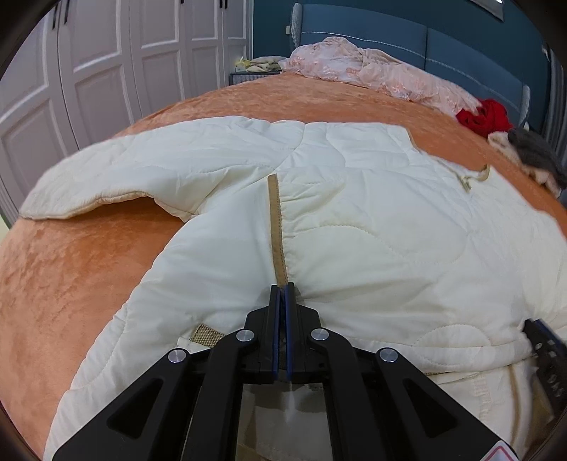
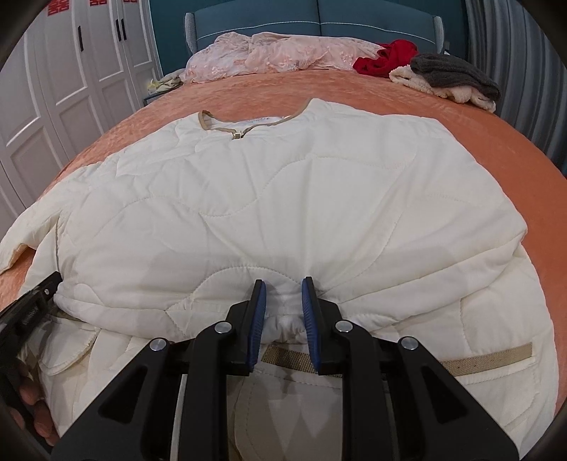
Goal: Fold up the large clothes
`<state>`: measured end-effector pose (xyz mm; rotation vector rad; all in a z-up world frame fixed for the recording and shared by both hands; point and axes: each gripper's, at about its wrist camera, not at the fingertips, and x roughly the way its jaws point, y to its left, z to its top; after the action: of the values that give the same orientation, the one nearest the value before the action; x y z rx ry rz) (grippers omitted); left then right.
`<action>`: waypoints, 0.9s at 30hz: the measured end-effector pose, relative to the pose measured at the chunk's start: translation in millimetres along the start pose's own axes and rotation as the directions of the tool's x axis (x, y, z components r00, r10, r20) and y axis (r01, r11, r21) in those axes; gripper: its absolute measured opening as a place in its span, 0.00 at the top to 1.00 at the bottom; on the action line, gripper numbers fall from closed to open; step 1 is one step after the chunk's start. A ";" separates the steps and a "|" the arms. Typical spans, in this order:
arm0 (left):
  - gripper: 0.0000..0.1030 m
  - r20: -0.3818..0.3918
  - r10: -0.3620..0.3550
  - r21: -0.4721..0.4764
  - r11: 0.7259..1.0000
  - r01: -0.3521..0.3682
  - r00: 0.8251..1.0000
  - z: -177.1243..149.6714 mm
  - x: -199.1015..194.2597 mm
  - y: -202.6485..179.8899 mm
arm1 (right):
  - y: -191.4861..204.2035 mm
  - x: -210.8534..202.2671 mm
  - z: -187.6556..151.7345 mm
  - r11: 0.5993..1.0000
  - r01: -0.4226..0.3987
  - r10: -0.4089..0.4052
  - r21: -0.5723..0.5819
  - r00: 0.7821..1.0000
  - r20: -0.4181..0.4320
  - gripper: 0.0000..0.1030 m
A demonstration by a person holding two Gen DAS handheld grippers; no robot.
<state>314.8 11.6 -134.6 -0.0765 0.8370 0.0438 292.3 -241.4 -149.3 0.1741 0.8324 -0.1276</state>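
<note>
A cream quilted jacket (image 1: 372,220) with tan trim lies spread on the orange bed (image 1: 63,269); it also shows in the right wrist view (image 2: 283,198), collar at the far end. My left gripper (image 1: 282,288) is shut on the jacket's edge at the near end of a tan trim strip (image 1: 275,227). My right gripper (image 2: 283,285) is clamped on a bunched fold of the jacket's near hem, its blue pads (image 2: 260,301) pressing thick padding between them. The left gripper's body also shows at the left edge of the right wrist view (image 2: 32,301).
A pink lace cover (image 2: 276,53) lies by the blue headboard (image 2: 319,17). A red garment (image 2: 386,56) and a grey and cream pile (image 2: 450,78) sit at the far right. White wardrobe doors (image 1: 88,71) stand at the left.
</note>
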 end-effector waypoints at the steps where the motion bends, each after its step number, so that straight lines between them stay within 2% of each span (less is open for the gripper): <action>1: 0.95 -0.013 -0.055 -0.047 0.997 0.054 0.998 4.3 -5.0 10.4 | 0.2 -0.1 0.3 1.000 0.004 -0.004 -0.002 1.000 -0.001 0.81; 2: 0.83 -0.018 -0.111 -0.092 0.990 0.108 0.994 7.0 -10.0 20.9 | 1.1 -0.1 0.3 1.000 0.007 -0.007 -0.003 1.000 -0.002 0.81; 3: 0.67 -0.015 -0.171 -0.144 0.976 0.167 0.985 9.3 -16.8 34.3 | 1.8 -0.4 0.3 1.000 0.010 -0.010 -0.005 1.000 -0.003 0.81; 4: 0.62 0.000 -0.215 -0.213 0.954 0.210 0.977 12.5 -28.9 57.1 | 1.8 -0.6 0.1 1.000 0.009 -0.009 -0.003 1.000 -0.003 0.81; 5: 0.54 0.017 -0.228 -0.252 0.941 0.225 0.973 14.5 -37.3 73.7 | 1.4 -0.8 0.4 1.000 0.007 -0.007 -0.001 1.000 -0.003 0.81; 6: 0.42 0.038 -0.245 -0.283 0.927 0.245 0.969 17.2 -45.7 92.4 | 0.8 -1.3 0.4 1.000 0.004 -0.004 0.002 1.000 -0.001 0.81; 7: 0.35 0.056 -0.255 -0.308 0.915 0.260 0.965 20.5 -52.5 112.0 | -0.1 -1.6 0.4 1.000 0.000 0.000 0.005 1.000 0.000 0.81; 8: 0.32 0.072 -0.238 -0.340 0.907 0.248 0.969 25.0 -57.6 138.8 | -1.2 -2.0 0.4 1.000 -0.006 0.006 0.011 1.000 0.002 0.81; 12: 0.32 0.051 -0.100 -0.444 0.889 0.112 0.994 44.5 -48.7 240.9 | -4.3 -3.3 1.2 1.000 -0.017 0.017 0.022 1.000 0.004 0.81; 15: 0.32 0.026 0.010 -0.545 0.838 0.006 1.000 57.4 -34.2 319.1 | -3.1 -3.6 1.4 1.000 -0.002 0.002 0.011 1.000 0.005 0.81; 19: 0.33 0.006 0.051 -0.653 0.757 -0.035 0.999 67.7 -13.9 389.5 | 0.0 -4.2 2.1 1.000 0.022 -0.022 -0.007 1.000 0.003 0.81; 21: 0.33 -0.012 0.053 -0.688 0.724 -0.047 0.999 69.1 -2.7 408.4 | 0.8 -4.2 1.9 1.000 0.029 -0.029 -0.013 1.000 0.003 0.81; 23: 0.34 -0.006 0.024 -0.726 0.687 -0.021 1.000 66.1 8.8 419.7 | 1.8 -4.1 1.6 0.999 0.033 -0.033 -0.015 0.999 0.003 0.80; 25: 0.35 0.016 0.029 -0.731 0.682 -0.008 0.999 67.6 10.7 420.5 | 2.2 -4.1 1.4 0.999 0.034 -0.034 -0.016 0.999 0.003 0.81; 26: 0.35 0.017 0.026 -0.719 0.695 -0.006 1.000 73.3 13.7 417.0 | 2.5 -4.1 1.3 0.999 0.036 -0.036 -0.017 0.999 0.004 0.80; 27: 0.42 0.014 0.021 -0.711 0.703 -0.005 1.000 79.1 16.0 414.4 | 2.9 -4.2 1.3 0.999 0.038 -0.038 -0.019 0.999 0.004 0.80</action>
<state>355.4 431.4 -114.6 -0.8120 0.7578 0.3875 291.0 -238.7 -145.1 0.1404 0.8336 -0.1557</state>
